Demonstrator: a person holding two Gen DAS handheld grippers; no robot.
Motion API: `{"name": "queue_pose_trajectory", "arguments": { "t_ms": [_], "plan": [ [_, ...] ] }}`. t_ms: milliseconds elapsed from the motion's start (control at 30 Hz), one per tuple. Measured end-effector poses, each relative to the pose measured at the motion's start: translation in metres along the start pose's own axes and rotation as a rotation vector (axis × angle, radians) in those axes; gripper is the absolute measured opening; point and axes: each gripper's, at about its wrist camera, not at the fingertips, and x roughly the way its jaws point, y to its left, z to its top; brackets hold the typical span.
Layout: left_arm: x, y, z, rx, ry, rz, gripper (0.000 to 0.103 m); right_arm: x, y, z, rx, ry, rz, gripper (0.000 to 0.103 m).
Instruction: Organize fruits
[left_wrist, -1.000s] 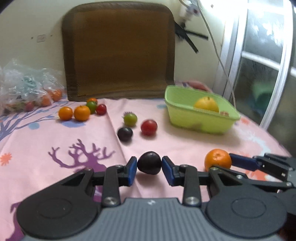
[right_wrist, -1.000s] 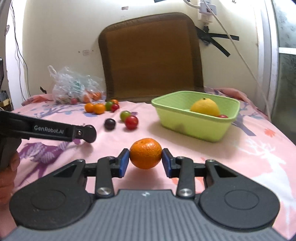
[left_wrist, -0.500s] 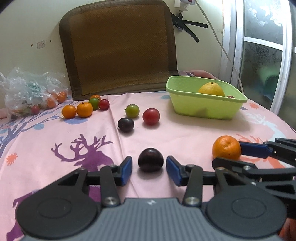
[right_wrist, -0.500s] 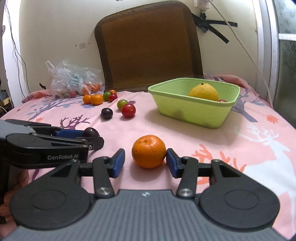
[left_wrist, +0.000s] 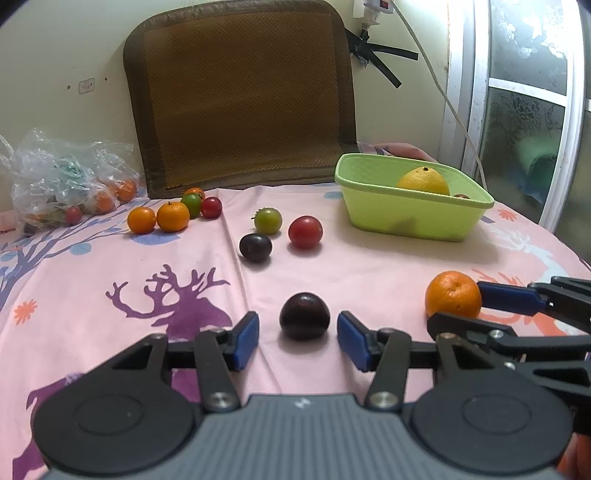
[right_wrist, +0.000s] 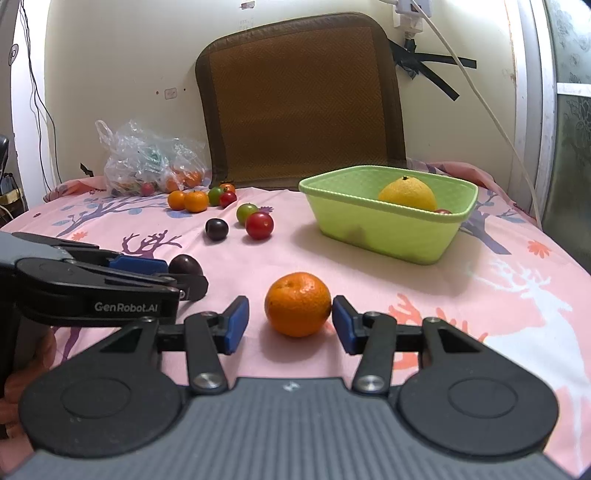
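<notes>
My left gripper (left_wrist: 297, 341) is open, its blue pads standing either side of a dark plum (left_wrist: 304, 320) that rests on the pink cloth. My right gripper (right_wrist: 290, 325) is open around an orange (right_wrist: 297, 304) that sits on the cloth; the right pad is close to it or touching. The orange (left_wrist: 453, 294) and right gripper (left_wrist: 476, 314) show at the right of the left wrist view. The plum (right_wrist: 185, 265) and left gripper (right_wrist: 177, 275) show at the left of the right wrist view. A green basket (right_wrist: 384, 229) holds a yellow fruit (right_wrist: 408, 194).
Loose fruits lie further back: a dark plum (left_wrist: 255, 247), a red tomato (left_wrist: 305, 232), a green one (left_wrist: 268, 220), two small oranges (left_wrist: 159, 218). A plastic bag of fruit (left_wrist: 62, 184) sits far left. A brown cushion (left_wrist: 243, 92) leans on the wall.
Both grippers have opened and let go: the plum and the orange, held a second ago, now rest on the cloth between the spread pads.
</notes>
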Motion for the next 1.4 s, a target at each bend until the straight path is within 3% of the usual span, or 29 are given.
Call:
{"name": "queue_pose_trajectory", "arguments": {
  "t_ms": [733, 1133, 1333, 1400],
  "plan": [
    [-0.001, 0.0, 0.001, 0.013, 0.0, 0.015, 0.055, -0.004, 0.002, -0.001, 0.014, -0.012, 0.008, 0.056],
    [-0.016, -0.001, -0.004, 0.027, -0.083, -0.041, 0.056, -0.005, 0.003, 0.0, 0.011, -0.013, 0.008, 0.056],
    [-0.005, 0.005, 0.001, -0.019, -0.023, -0.071, 0.053, -0.004, 0.001, 0.0, 0.02, -0.012, 0.022, 0.059],
    [0.003, 0.009, 0.005, -0.046, 0.009, -0.077, 0.044, -0.003, 0.001, 0.0, 0.022, -0.006, 0.023, 0.059]
  ]
}}
